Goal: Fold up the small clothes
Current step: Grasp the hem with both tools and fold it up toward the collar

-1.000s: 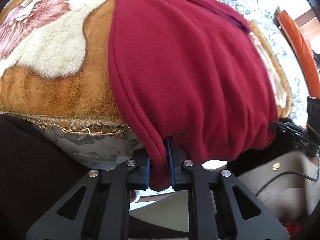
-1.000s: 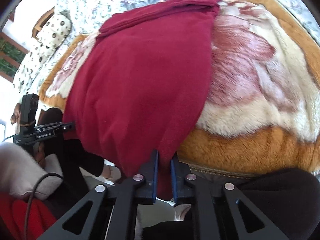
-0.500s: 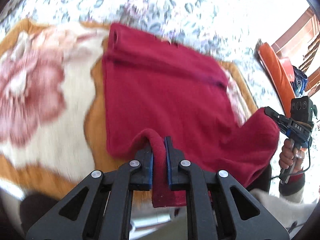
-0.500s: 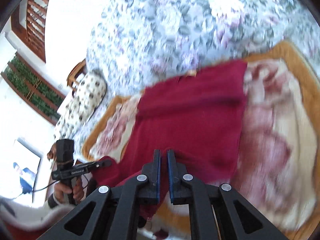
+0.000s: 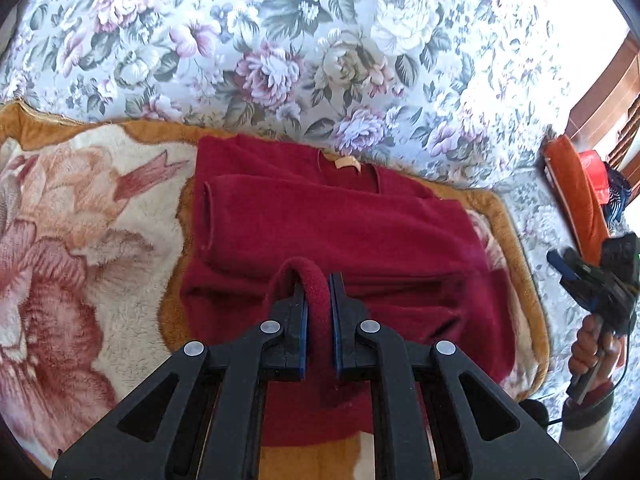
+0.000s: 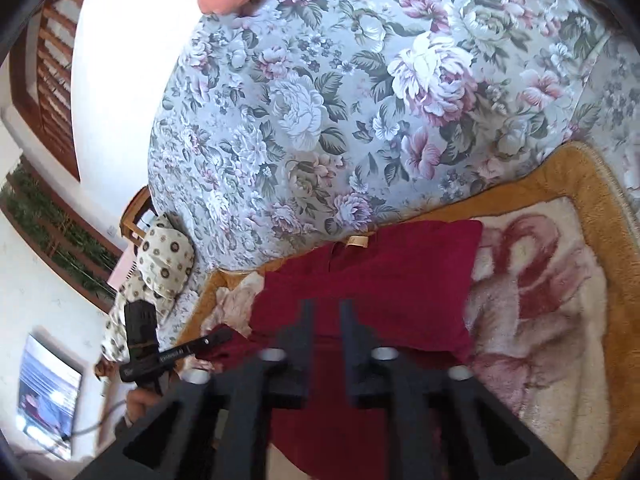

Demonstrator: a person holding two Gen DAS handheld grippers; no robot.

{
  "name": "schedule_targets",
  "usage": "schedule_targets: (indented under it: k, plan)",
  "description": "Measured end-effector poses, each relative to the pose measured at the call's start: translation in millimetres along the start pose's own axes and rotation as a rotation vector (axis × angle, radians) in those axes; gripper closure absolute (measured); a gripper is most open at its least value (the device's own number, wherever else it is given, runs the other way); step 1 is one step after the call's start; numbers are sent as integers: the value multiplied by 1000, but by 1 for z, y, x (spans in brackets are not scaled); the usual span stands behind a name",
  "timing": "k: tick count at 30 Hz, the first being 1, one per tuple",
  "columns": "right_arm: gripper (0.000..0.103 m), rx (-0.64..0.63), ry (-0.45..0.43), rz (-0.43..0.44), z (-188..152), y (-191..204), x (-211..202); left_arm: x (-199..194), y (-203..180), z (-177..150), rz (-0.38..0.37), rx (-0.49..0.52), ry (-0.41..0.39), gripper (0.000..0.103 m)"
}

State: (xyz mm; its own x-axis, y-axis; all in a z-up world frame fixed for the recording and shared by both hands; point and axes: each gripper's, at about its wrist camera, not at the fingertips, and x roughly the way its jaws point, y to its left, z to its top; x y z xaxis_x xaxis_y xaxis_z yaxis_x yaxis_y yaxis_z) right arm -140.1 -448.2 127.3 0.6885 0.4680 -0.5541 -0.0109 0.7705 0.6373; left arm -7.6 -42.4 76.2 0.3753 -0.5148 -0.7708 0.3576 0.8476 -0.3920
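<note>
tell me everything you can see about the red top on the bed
The red top is a soft, fleece-like dark red garment with a tan neck label. It lies partly folded on the plush orange and cream blanket, neck toward the floral bedspread. The left gripper pinches a raised loop of its hem; the right gripper has just opened, nothing between its jaws.

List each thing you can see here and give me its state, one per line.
Red sweater: lying on the blanket, bottom part folded up over the body, neck label showing.
Left hand-held gripper: shut on a fold of the sweater's hem.
Right hand-held gripper: jaws just opened, nothing between them.
Blanket: spread flat under the sweater.
Floral bedspread: spread out beneath the blanket.
</note>
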Motion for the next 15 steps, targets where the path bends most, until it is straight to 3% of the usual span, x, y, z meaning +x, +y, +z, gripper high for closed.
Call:
schedule_targets:
  k: [2, 7, 11, 13, 14, 15]
  plan:
    - [44, 1, 10, -33, -13, -11, -1, 7, 3, -2, 11, -10, 16, 95]
    - [44, 83, 145, -143, -38, -46, 31, 15, 9, -9, 23, -44, 38, 95]
    - [44, -27, 199, -180, -47, -34, 63, 13, 8, -11, 39, -35, 43, 95]
    - [60, -86, 192, -178, -47, -25, 76, 11, 7, -11, 40, -35, 40, 95]
    - [86, -110, 196, -206, -48, -21, 83, 9, 7, -10, 40, -37, 36, 95]
    - [96, -134, 204, -245, -47, -18, 88, 7, 7, -9, 39, -40, 32, 95]
